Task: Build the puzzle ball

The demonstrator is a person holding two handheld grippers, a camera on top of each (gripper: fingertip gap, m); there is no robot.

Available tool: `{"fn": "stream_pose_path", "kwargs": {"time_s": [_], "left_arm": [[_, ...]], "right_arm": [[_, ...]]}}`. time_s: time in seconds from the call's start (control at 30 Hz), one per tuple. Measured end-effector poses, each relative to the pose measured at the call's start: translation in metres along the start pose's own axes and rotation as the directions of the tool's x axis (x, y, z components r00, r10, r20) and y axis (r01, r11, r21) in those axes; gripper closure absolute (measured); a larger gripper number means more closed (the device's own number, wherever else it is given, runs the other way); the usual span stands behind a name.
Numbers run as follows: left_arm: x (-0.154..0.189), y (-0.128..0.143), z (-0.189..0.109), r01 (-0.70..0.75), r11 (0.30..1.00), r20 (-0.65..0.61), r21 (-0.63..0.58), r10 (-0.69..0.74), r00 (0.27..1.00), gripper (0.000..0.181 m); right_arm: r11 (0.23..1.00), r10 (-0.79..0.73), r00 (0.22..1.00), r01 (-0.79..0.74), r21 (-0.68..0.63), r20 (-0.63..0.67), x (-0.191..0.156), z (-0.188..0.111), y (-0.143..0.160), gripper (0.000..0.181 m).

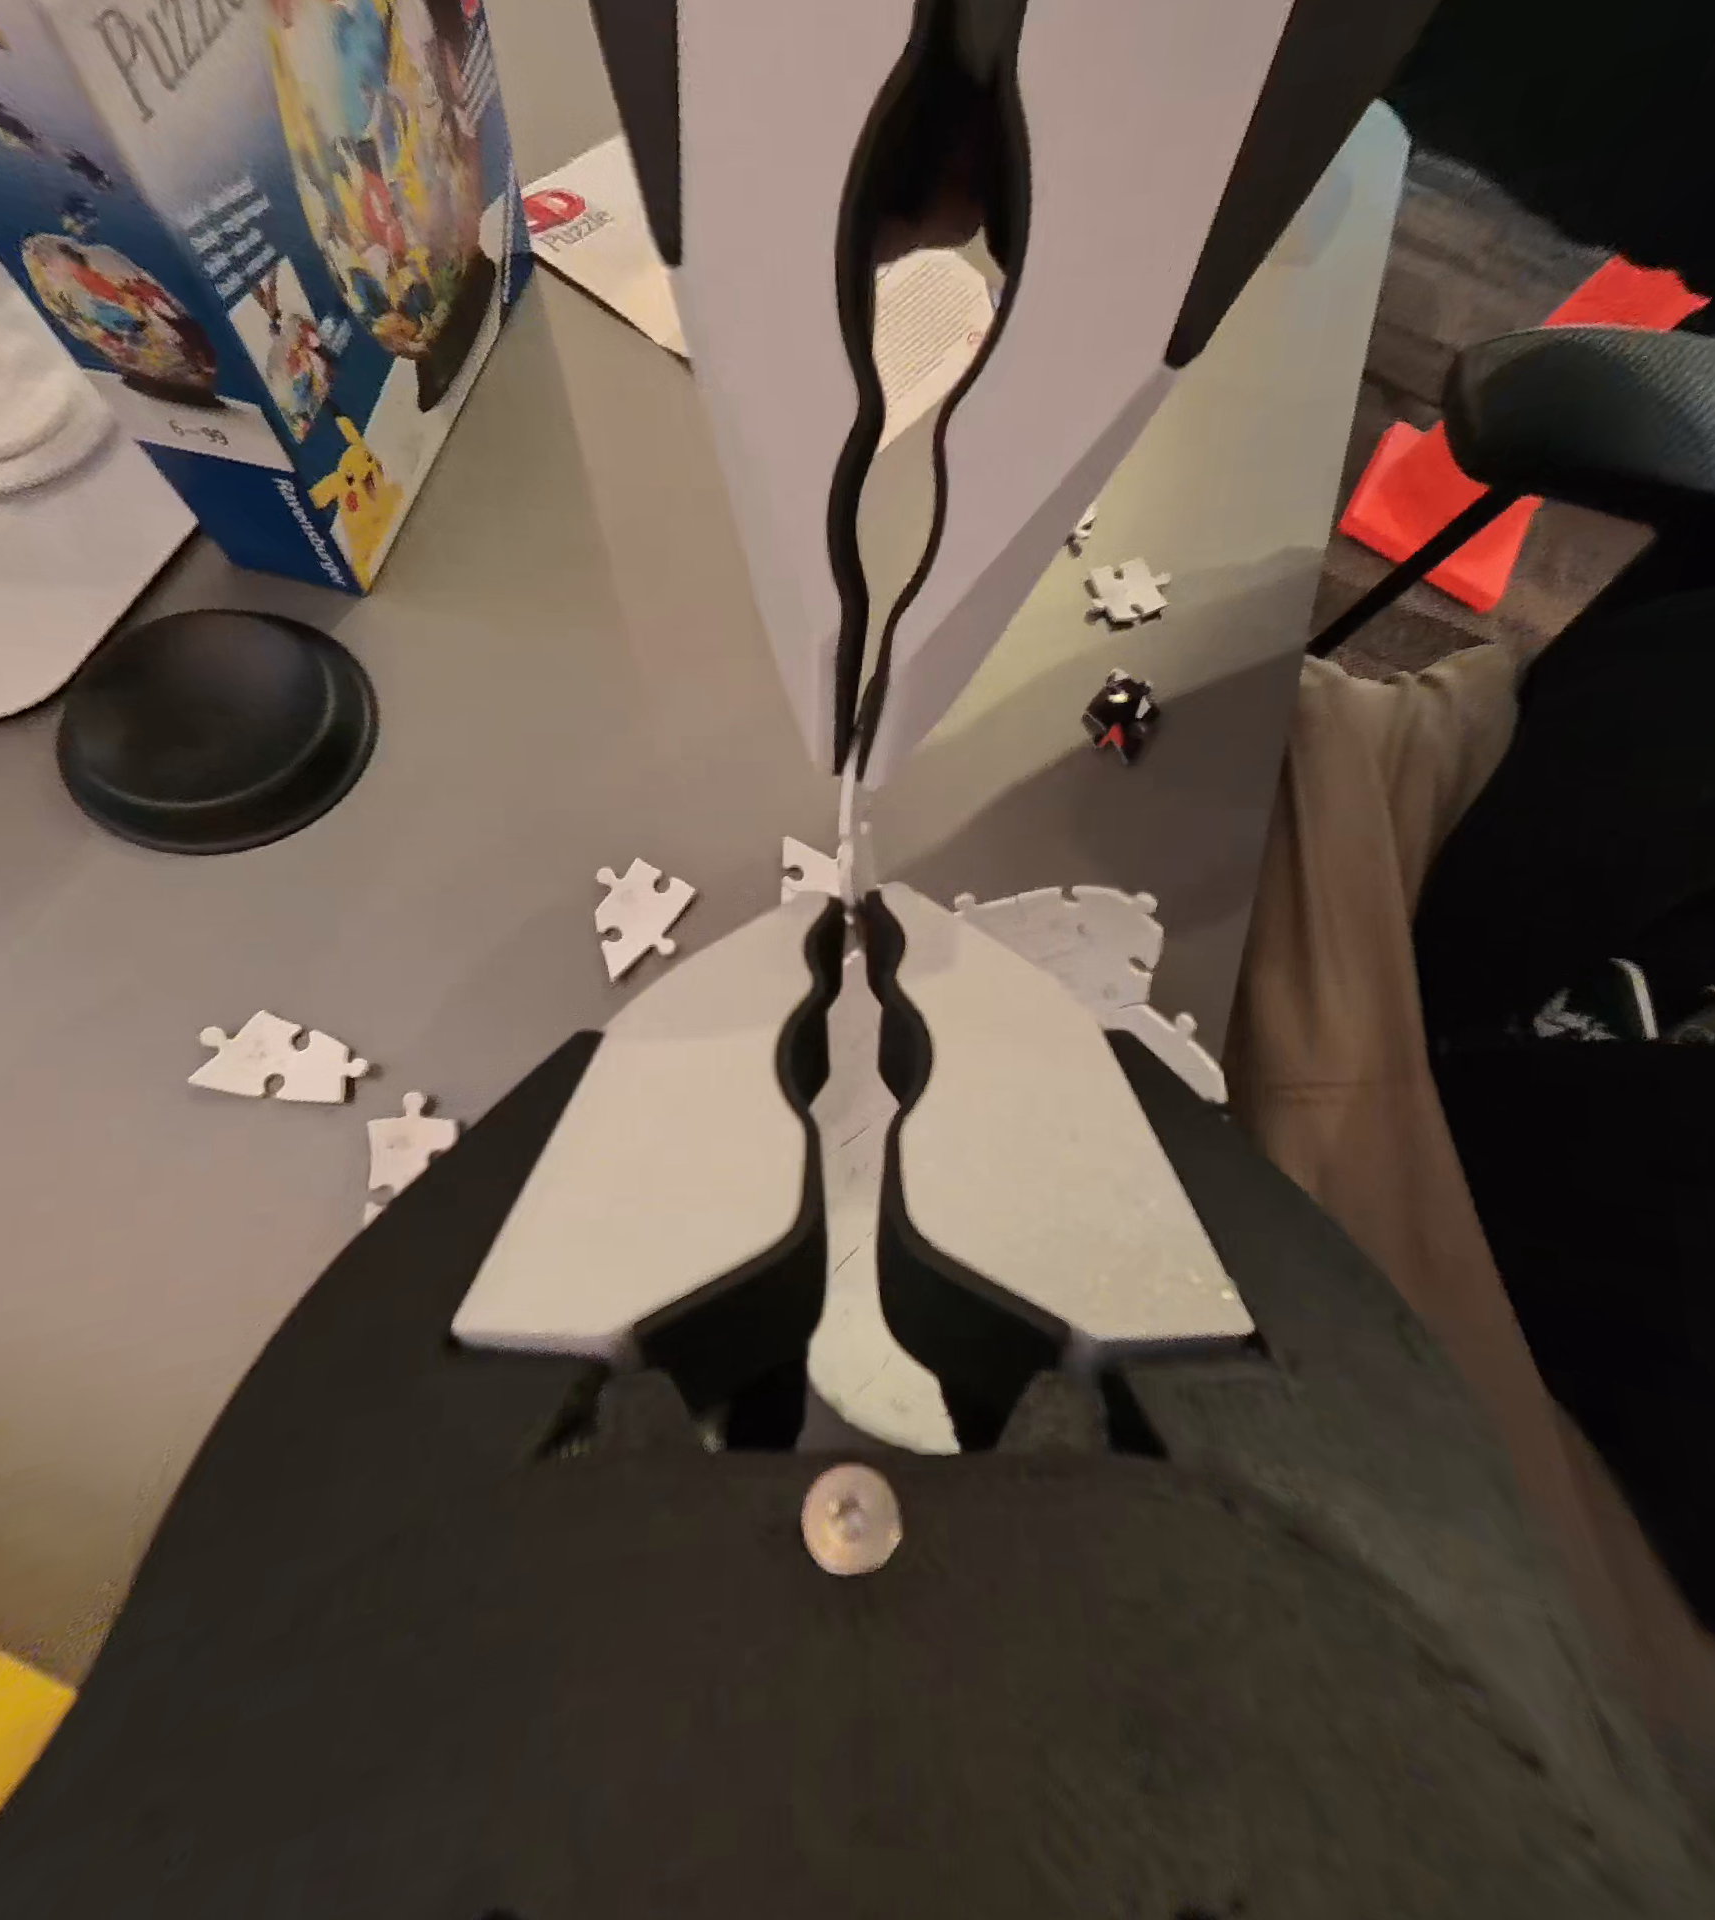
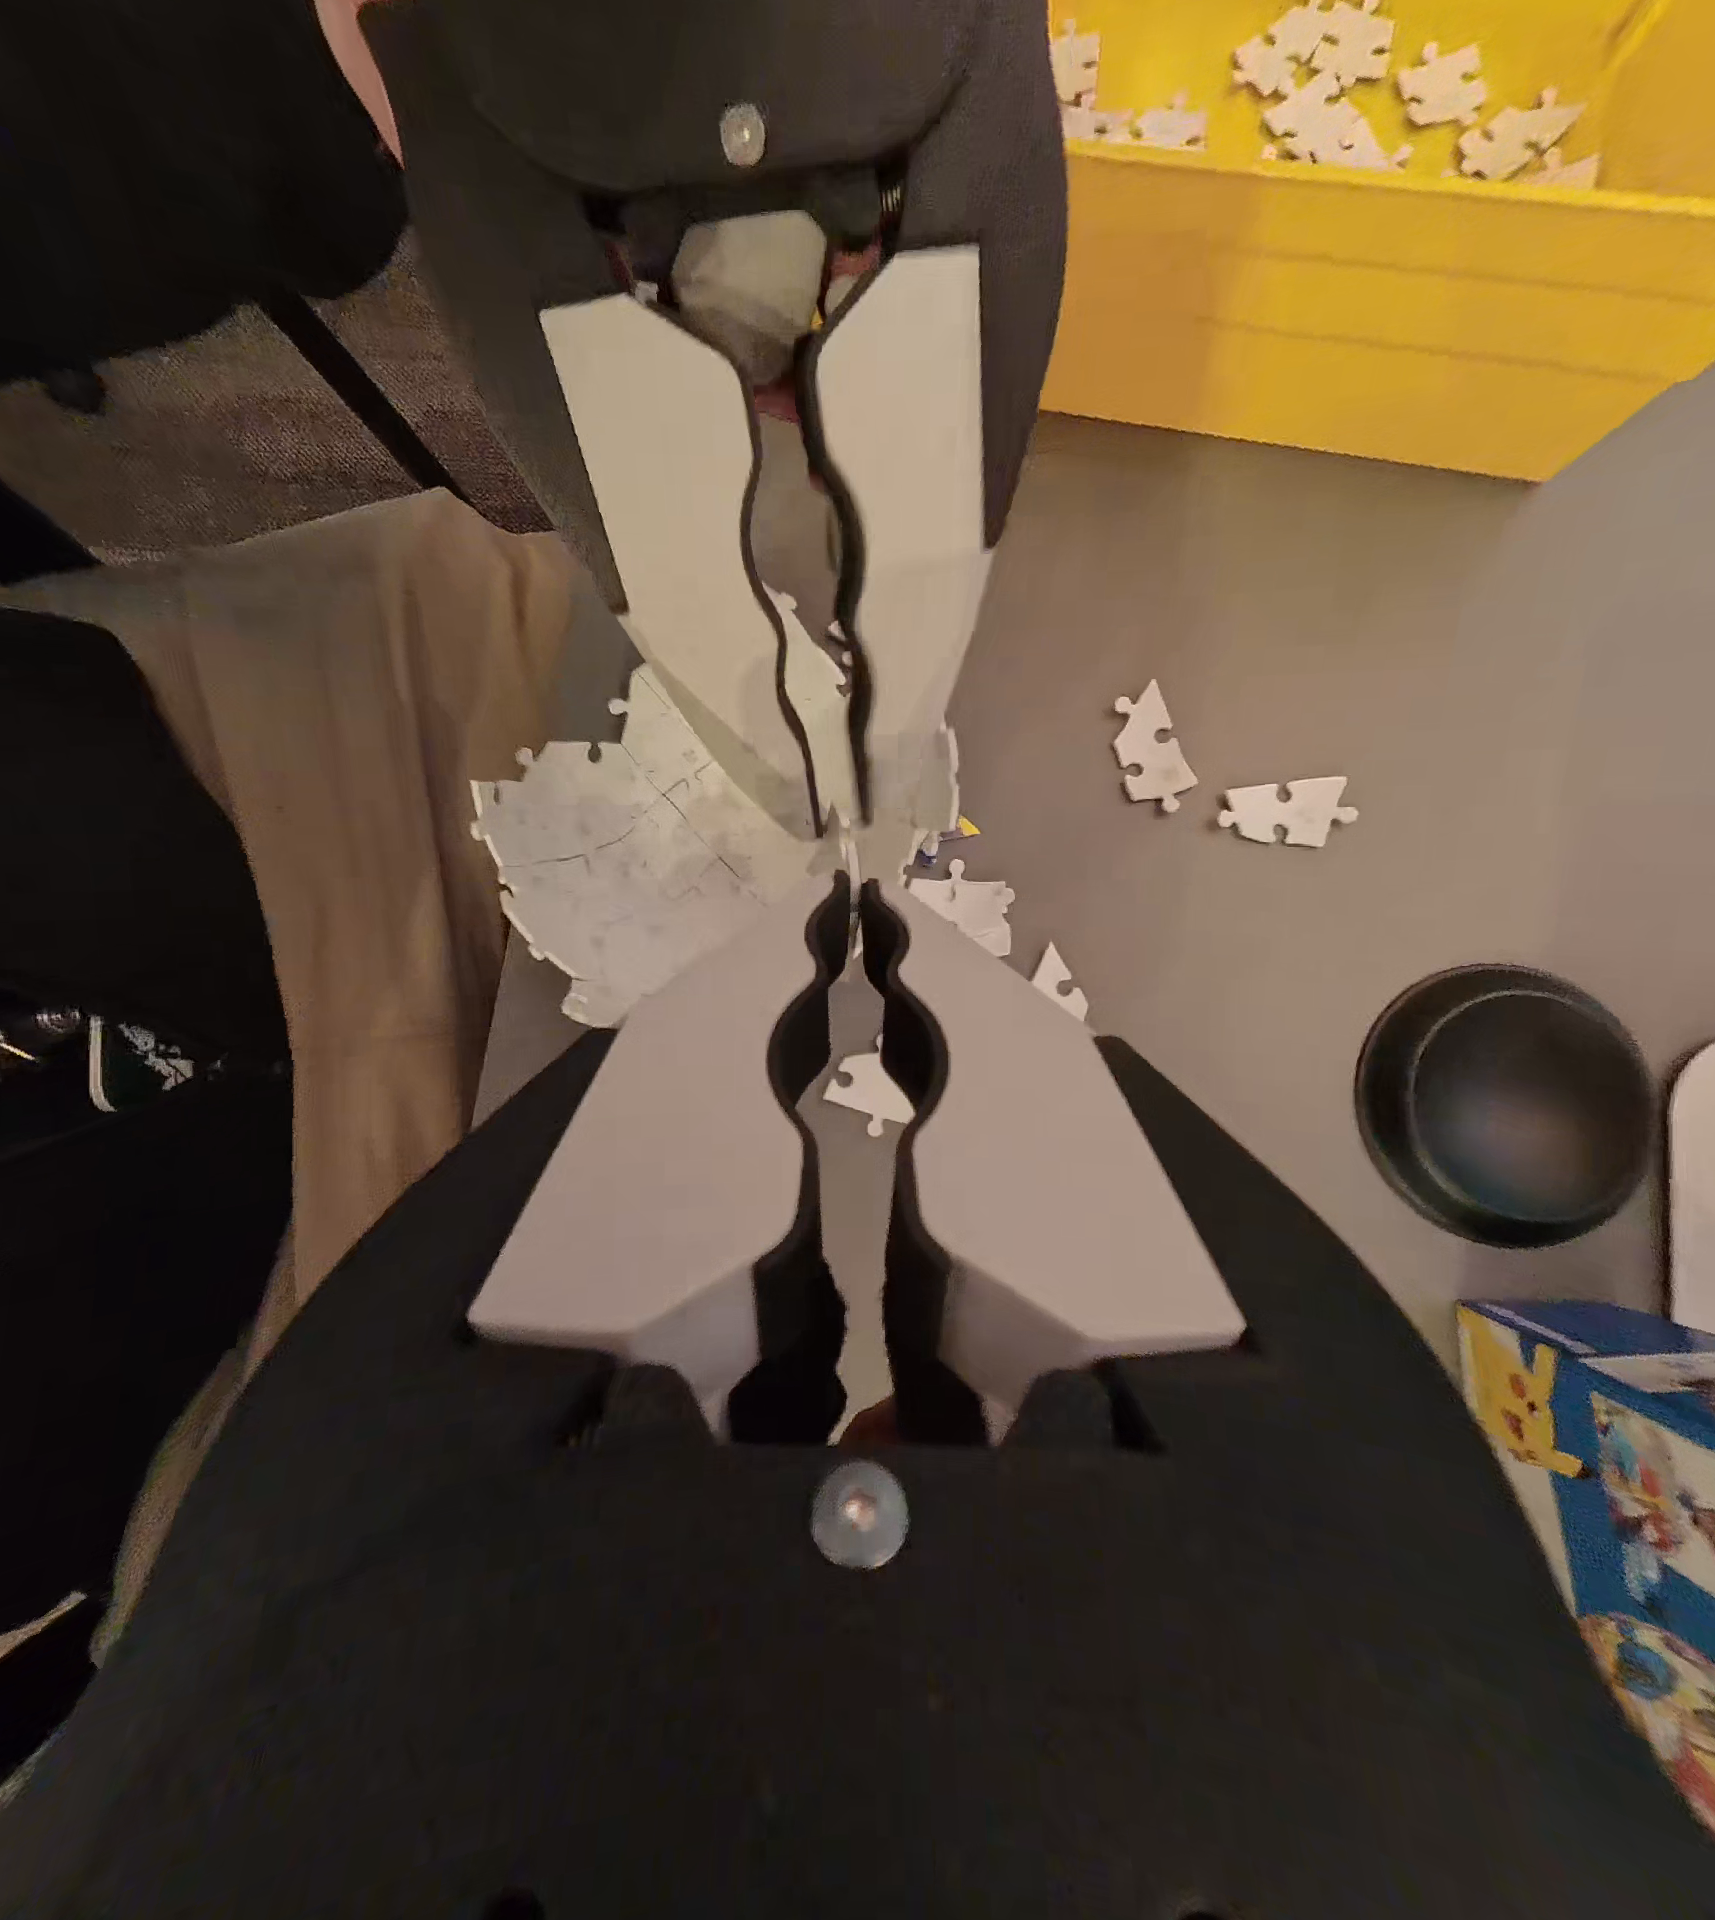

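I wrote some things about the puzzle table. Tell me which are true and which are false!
1. Both grippers pinch a thin white piece between them. True: the left gripper and the right gripper meet tip to tip on the white piece.
2. The black round stand sits on the yellow tray. False: it sits on the grey table.
3. The yellow tray holds loose white pieces. True.
4. The puzzle box is red. False: it is mostly blue.
5. A joined patch of pieces lies near the table edge. True.
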State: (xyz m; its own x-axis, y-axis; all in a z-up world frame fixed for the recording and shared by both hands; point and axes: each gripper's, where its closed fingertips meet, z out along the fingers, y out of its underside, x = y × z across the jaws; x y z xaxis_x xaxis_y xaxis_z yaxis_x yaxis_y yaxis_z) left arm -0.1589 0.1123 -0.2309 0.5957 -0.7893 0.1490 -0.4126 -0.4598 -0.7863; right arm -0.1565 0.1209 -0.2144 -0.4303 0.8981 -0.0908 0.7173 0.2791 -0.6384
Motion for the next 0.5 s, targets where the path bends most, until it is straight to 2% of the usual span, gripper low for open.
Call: {"fn": "stream_pose_path", "kwargs": {"time_s": [0.17,0.33,0.5], "left_arm": [[-0.006,-0.006,-0.002,0.044,0.997,0.014,0.068,-0.045,0.999,0.179],[-0.009,-0.017,-0.011,0.088,0.983,-0.001,0.164,-0.089,0.996,0.179],[-0.010,-0.022,-0.012,0.140,0.962,-0.034,0.234,-0.136,0.990,0.179]], "right_arm": [[1.000,-0.010,1.000,0.010,0.005,-0.023,0.005,-0.004,-0.005,0.181],[0.986,0.084,0.996,-0.080,0.145,-0.022,0.012,-0.014,-0.017,0.175],[0.965,0.157,0.988,-0.152,0.212,-0.007,0.018,-0.019,-0.018,0.164]]}}
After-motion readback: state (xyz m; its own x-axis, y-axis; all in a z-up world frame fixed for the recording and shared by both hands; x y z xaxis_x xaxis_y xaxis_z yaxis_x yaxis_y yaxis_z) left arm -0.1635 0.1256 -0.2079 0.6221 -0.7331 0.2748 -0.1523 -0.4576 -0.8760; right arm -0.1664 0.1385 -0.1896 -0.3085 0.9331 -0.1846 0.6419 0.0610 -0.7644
